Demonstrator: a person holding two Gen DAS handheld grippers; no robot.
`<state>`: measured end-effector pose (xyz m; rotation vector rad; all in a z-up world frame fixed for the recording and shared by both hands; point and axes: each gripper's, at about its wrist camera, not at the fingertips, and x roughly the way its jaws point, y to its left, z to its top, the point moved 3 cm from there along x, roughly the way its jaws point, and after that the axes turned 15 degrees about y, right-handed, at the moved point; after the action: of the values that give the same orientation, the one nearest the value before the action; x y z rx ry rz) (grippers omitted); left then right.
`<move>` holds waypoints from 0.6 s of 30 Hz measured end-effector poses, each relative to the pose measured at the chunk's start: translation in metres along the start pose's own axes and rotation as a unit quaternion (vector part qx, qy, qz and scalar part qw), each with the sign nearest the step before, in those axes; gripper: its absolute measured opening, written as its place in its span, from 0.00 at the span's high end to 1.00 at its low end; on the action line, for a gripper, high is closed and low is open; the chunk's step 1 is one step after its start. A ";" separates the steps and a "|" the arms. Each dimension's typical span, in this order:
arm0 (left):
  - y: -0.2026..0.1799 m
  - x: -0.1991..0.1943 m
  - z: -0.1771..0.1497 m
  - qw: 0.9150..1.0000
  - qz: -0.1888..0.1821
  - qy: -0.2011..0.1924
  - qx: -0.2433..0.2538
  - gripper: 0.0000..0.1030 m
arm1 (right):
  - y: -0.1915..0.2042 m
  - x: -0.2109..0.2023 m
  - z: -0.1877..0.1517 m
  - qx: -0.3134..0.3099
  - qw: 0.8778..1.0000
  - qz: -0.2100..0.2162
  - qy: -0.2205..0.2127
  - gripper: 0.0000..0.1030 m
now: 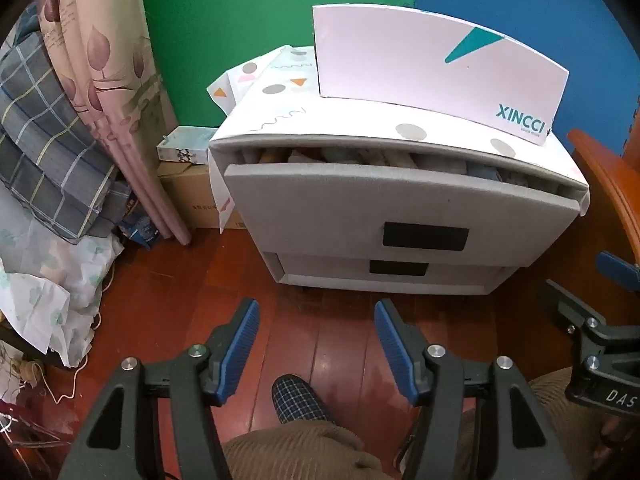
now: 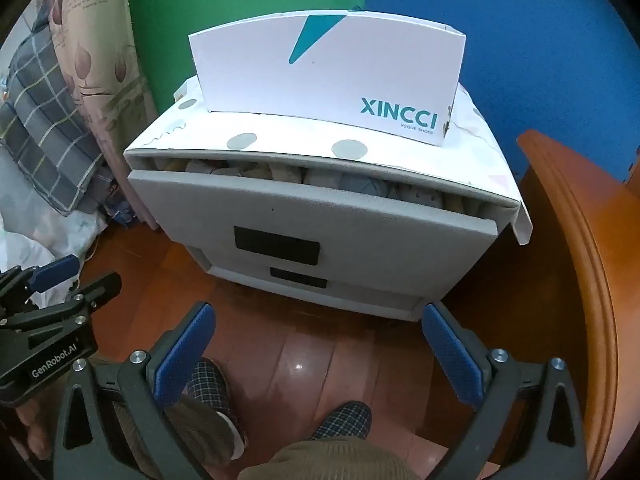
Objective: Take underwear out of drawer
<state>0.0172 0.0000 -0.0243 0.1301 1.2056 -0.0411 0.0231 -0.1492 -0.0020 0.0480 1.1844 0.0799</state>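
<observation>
A small grey drawer unit (image 1: pixel 400 208) (image 2: pixel 312 220) stands on the wood floor. Its top drawer (image 1: pixel 404 196) (image 2: pixel 320 208) is pulled out a little, and folded underwear (image 1: pixel 400 158) (image 2: pixel 320 178) in pale colours shows in the gap. My left gripper (image 1: pixel 316 320) hovers over the floor in front of the unit, jaws apart with nothing between them. My right gripper (image 2: pixel 318 320) hangs at about the same distance from the unit, jaws spread wide and empty. Each gripper shows at the edge of the other's view.
A white XINCCI shoe box (image 1: pixel 436 72) (image 2: pixel 332 80) sits on the unit's top. Curtain and bedding (image 1: pixel 60 140) crowd the left, cardboard boxes (image 1: pixel 188 184) stand beside the unit, and an orange wooden furniture edge (image 2: pixel 580 260) lies on the right. The person's slippered feet (image 2: pixel 344 420) are below.
</observation>
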 end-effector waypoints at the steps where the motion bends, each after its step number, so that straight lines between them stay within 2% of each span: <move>1: 0.000 0.000 -0.001 1.000 0.004 -0.001 0.001 0.40 | -0.034 0.009 0.006 0.018 0.999 0.031 0.013 0.01; 5: -0.006 -0.003 -0.008 1.000 0.019 -0.007 0.011 0.40 | -0.035 0.011 0.005 0.024 0.999 0.036 0.015 0.01; 7: -0.002 0.003 0.001 1.000 0.013 0.023 0.007 0.40 | -0.035 0.010 0.006 0.028 0.999 0.035 0.017 0.01; 12: 0.006 0.004 0.003 1.000 -0.007 0.022 -0.005 0.40 | -0.038 0.013 0.005 0.034 0.999 0.035 0.018 0.01; 18: 0.009 0.006 -0.003 1.000 -0.007 0.018 -0.014 0.40 | -0.038 0.014 0.004 0.034 0.999 0.029 0.020 0.01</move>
<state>0.0171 0.0099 -0.0300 0.0993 1.2423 -0.0345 0.0335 -0.1860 -0.0168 0.1417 1.2252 0.0924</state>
